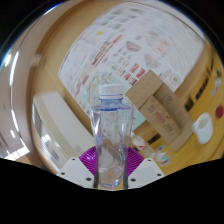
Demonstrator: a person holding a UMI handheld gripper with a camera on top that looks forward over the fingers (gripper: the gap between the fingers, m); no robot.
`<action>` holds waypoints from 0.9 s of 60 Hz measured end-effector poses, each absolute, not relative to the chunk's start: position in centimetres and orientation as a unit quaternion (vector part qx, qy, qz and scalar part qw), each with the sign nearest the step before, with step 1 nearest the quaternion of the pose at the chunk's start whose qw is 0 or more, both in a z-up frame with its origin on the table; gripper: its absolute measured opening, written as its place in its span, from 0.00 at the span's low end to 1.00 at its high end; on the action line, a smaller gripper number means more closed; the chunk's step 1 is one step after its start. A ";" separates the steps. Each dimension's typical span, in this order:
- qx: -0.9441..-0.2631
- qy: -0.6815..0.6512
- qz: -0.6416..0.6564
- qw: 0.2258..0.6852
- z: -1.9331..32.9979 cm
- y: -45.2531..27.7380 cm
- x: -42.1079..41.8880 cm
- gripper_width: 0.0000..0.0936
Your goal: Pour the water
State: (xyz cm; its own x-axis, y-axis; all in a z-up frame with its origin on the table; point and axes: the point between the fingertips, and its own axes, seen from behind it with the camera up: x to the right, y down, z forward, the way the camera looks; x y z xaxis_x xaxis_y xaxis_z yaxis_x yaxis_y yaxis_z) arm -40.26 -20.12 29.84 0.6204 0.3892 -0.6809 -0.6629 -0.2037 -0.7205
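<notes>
Gripper view: clear water bottle (110, 135) upright between the 2 fingers (86, 165), white cap on, pink pads pressed to its sides, so claw (110, 172) closed on it. Held up, cardboard box (158, 110) beyond. Risk, probably: slick plastic slipping or twisting once tilted; cap blocks any pour.

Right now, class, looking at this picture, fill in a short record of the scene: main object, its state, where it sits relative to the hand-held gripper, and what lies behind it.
main object: clear plastic bottle with a white cap
state: upright, cap on
hand-held gripper: fingers at either side of the bottle's lower part; whether they press on it cannot be told
behind the bottle: cardboard box, to one side
further back: large printed poster on the wall
task progress: no pouring yet
</notes>
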 end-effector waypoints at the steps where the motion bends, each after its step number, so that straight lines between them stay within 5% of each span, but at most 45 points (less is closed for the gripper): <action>1: -0.640 0.119 0.448 0.612 30.8 -19.8 -40.0 0.34; 13: -0.462 0.271 0.711 0.456 34.8 -13.5 -33.3 0.35; 24: -0.312 0.414 0.791 0.325 29.7 -8.5 -26.0 0.35; 33: -0.261 0.483 0.797 0.251 24.1 -6.1 -23.6 0.34; 46: -0.311 0.446 0.800 0.253 26.1 -6.7 -24.2 0.34; 54: -0.405 0.355 0.767 0.349 31.1 -7.0 -24.0 0.34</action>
State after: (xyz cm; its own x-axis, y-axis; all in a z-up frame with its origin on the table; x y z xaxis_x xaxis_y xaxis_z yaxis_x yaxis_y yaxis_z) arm -23.99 -7.00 31.08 -0.4278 0.2473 -0.8694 -0.8232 -0.5038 0.2618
